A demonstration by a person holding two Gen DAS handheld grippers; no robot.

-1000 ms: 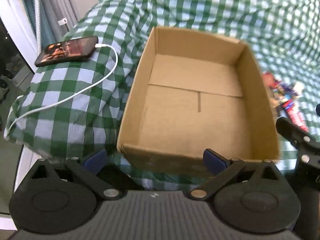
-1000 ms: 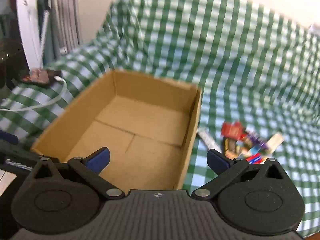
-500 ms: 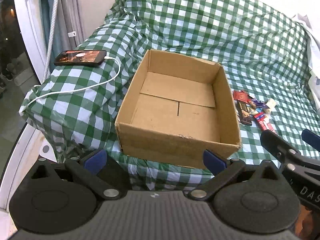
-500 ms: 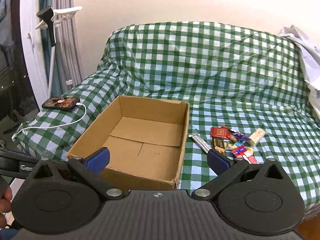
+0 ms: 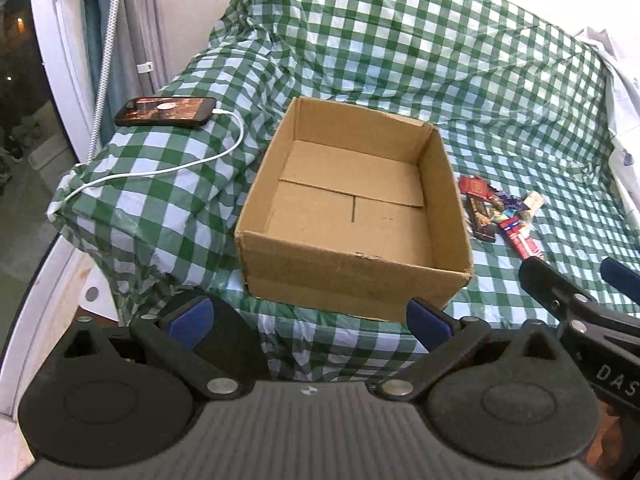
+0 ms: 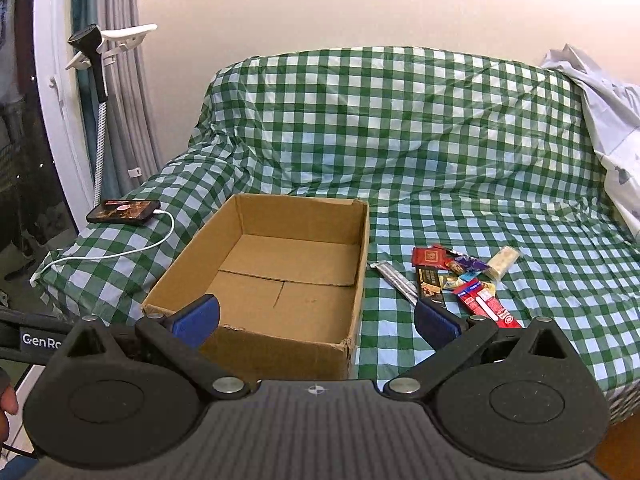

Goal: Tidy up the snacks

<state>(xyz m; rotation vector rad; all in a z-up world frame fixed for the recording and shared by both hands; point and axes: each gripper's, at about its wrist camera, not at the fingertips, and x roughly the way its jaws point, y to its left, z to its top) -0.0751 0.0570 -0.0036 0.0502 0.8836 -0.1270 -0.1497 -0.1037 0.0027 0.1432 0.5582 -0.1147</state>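
Snacks (image 6: 460, 276) beside cardboard box (image 6: 288, 240) — both tongs spread, empty.

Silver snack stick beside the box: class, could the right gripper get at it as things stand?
Probably yes. The silver snack stick lies flat on the checked cover, apart from the cardboard box and just left of the other wrappers. The right gripper is open, holds nothing, and nothing lies between.

Box: open cardboard box (image 5: 352, 216), nothing inside, on checked cloth (image 5: 400, 52)
Snacks: wrapped pile (image 5: 498, 210) just right of box
Phone: (image 5: 165, 111) left of box, white cable (image 5: 180, 164) attached
Left gripper: (image 5: 308, 318) spread wide, before box
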